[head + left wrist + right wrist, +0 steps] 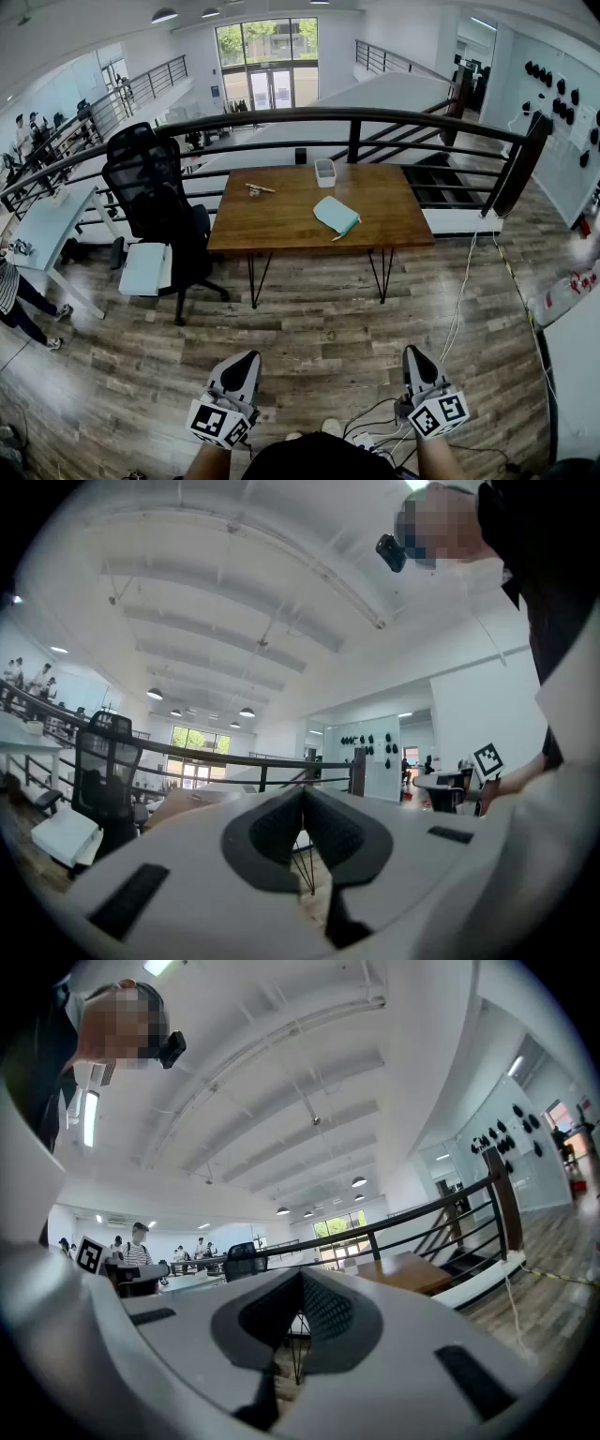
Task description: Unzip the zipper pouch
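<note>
The pouch point(336, 215) lies on the counter point(281, 220), right of the middle and closer to the front edge than to the back. It is flat and set on a slant. Its long axis runs from the far left down toward the near right, and a thin tab or cord trails off its near right corner. A small white tub point(324, 172) stands behind it near the back edge, well apart from it.

Both grippers are held low over the floor, well short of the counter and pointing level toward it. The left gripper point(242, 366) has its jaws closed together with nothing between them, as its own view shows point(302, 803). The right gripper point(415, 361) is the same, jaws pressed together and empty point(300, 1283).

The pouch sits straight ahead and above the line of both pairs of jaws, roughly between the two, perhaps a little nearer the right one. The task looks not yet begun. Both grippers would likely have to go forward to the front edge and open. One would pin the pouch's body while the other takes the pull along that slanted axis. Which end holds the zipper pull is too small to tell.
</note>
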Demonstrator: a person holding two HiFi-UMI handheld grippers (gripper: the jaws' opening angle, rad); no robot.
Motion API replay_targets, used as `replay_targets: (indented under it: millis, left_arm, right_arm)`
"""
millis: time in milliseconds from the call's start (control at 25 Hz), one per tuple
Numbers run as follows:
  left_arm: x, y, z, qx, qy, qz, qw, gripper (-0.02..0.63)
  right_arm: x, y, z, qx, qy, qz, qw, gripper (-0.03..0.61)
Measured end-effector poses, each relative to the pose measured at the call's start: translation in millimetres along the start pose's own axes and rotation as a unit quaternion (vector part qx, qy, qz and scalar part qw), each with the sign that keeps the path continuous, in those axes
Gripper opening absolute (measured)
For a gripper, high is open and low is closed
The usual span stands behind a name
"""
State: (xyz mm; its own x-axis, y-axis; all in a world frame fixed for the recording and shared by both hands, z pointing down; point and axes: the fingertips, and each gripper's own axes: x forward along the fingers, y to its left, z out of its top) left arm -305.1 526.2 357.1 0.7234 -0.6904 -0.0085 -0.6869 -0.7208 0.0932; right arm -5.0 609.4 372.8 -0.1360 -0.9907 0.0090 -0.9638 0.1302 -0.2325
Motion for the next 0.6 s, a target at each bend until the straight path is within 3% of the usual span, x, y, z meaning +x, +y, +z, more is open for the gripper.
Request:
replay_targets:
  millis: [600]
  left_arm:
    - [20,6,1,-0.025,-0.007,0.003,0.9997,0.015]
  right_arm:
    - [10,-15,9,-0.014,-0.001,-0.015,1.000,-0.008]
